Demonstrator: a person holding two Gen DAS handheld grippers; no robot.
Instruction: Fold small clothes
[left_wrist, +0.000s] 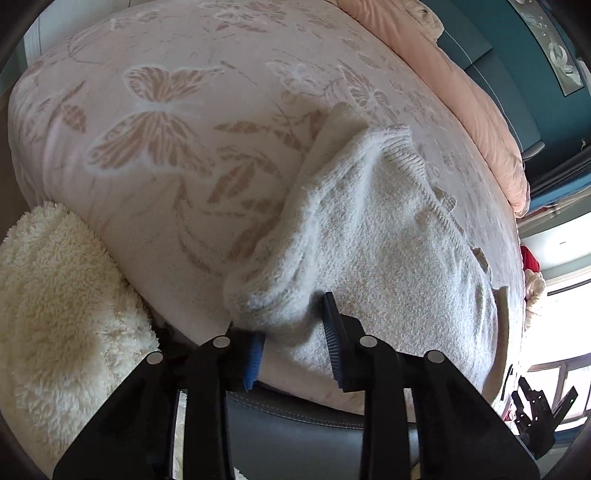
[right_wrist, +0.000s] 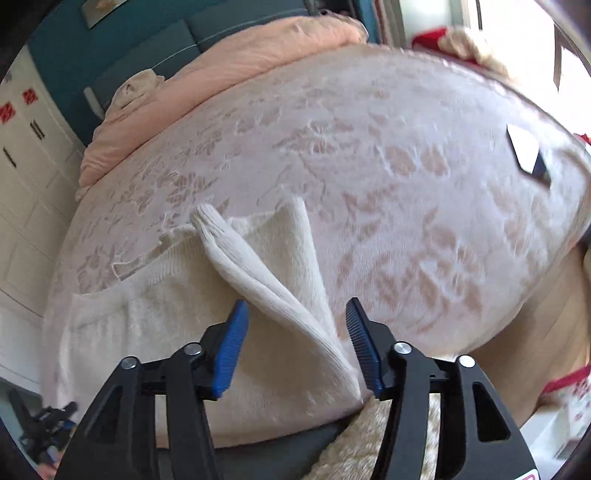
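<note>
A small cream knitted sweater (left_wrist: 373, 236) lies on the bed near its front edge, with a sleeve folded over the body. It also shows in the right wrist view (right_wrist: 177, 314), where its ribbed sleeve (right_wrist: 255, 273) runs diagonally toward me. My left gripper (left_wrist: 291, 343) is open, its blue pads either side of the sweater's near left corner, which bulges between them. My right gripper (right_wrist: 295, 347) is open, jaws astride the near end of the sleeve, not closed on it.
The bed has a pink butterfly-patterned cover (left_wrist: 155, 122) and a peach duvet (left_wrist: 476, 92) at the far side. A fluffy cream fleece (left_wrist: 55, 306) lies at the left edge. A white and black card (right_wrist: 528, 155) lies on the bed at right. The bed's dark front edge (left_wrist: 295, 417) is below.
</note>
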